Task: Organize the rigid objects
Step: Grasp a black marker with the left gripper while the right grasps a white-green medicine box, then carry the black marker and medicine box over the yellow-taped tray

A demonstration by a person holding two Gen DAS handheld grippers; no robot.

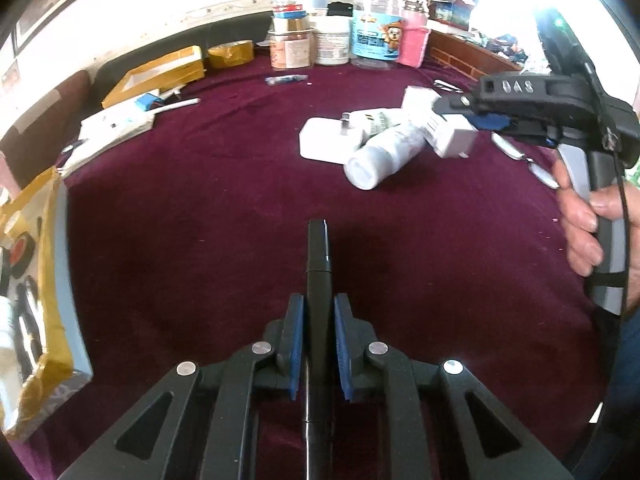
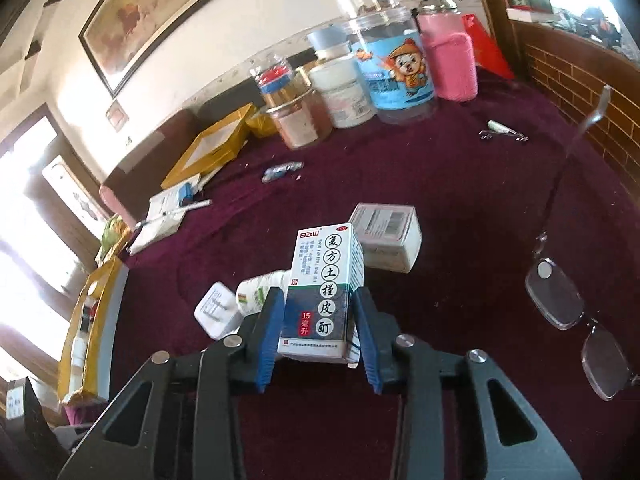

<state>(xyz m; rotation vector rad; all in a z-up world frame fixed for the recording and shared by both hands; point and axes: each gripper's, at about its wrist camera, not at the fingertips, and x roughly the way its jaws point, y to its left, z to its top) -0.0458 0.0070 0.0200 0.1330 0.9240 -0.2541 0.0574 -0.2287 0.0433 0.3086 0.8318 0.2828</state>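
My left gripper (image 1: 319, 320) is shut on a black pen-like stick (image 1: 318, 252) that points forward above the maroon cloth (image 1: 240, 208). My right gripper (image 2: 318, 328) is shut on a white medicine box with Chinese print (image 2: 326, 292); it shows in the left wrist view (image 1: 448, 130) at the right gripper's tip (image 1: 452, 106). Below it lie a white bottle (image 1: 384, 152) on its side, a white plug adapter (image 1: 324, 140) and another white box (image 2: 386, 236).
An open yellow box (image 1: 36, 280) with small items is at the left edge. Jars and tubs (image 2: 360, 72) stand at the back. Glasses (image 2: 576, 312) lie at the right. A yellow frame box (image 1: 156, 76), papers (image 1: 116, 124) and small tools (image 2: 504, 132) lie around.
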